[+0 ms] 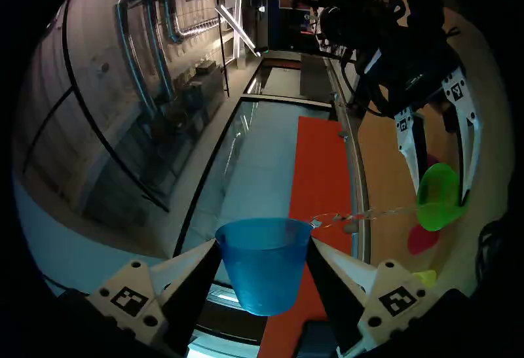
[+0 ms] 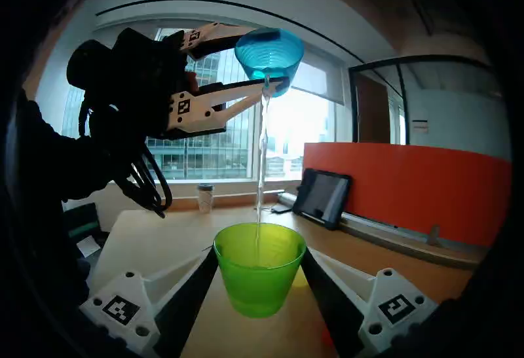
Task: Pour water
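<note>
A translucent blue cup [image 1: 264, 279] sits between the fingers of my left gripper [image 1: 264, 243], which is shut on it. In the right gripper view the blue cup [image 2: 269, 52] is tipped high up in the left gripper [image 2: 268, 57]. A thin stream of water [image 2: 262, 155] falls from its rim into the green cup [image 2: 260, 286]. My right gripper [image 2: 260, 253] is shut on the green cup and holds it upright below. In the left gripper view the stream of water [image 1: 367, 214] runs across to the green cup [image 1: 439, 196] in the right gripper [image 1: 442, 194].
A wooden table [image 2: 164, 240] lies under the green cup. A tablet on a stand [image 2: 321, 197] and a lidded paper cup [image 2: 205, 196] stand near the window. An orange partition [image 2: 419, 181] runs along the right. A red disc [image 1: 422, 239] and a yellow piece [image 1: 426, 276] lie on the table.
</note>
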The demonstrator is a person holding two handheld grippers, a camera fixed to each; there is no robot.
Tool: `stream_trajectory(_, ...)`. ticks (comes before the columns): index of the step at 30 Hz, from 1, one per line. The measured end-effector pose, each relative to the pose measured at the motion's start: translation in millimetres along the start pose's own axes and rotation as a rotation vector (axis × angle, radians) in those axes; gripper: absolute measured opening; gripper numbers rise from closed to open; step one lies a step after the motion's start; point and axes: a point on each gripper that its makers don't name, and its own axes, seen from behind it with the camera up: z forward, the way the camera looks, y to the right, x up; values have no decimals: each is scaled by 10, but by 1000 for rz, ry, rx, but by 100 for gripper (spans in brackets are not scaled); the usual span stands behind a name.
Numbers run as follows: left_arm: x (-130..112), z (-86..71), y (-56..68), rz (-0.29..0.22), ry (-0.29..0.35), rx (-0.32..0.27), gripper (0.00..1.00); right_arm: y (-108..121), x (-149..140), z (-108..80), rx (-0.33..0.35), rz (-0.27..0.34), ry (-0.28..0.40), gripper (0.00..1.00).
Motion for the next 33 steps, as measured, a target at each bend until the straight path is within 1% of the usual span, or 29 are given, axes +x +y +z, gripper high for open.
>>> stream_trajectory(6,22,18,34,15,4,-9,86,6,10,4,0,-3,2,91)
stream_trajectory(15,67,25,35,52,5,-16,86,1,29,18,-1,-6,4,91)
stream_trajectory(21,76,28,-4,78,7,-17,86,2,46,28,-1,-6,6,91)
stream_trajectory(33,84,9,22,128,4,-22,86,19,47,23,-6,-6,10,91)
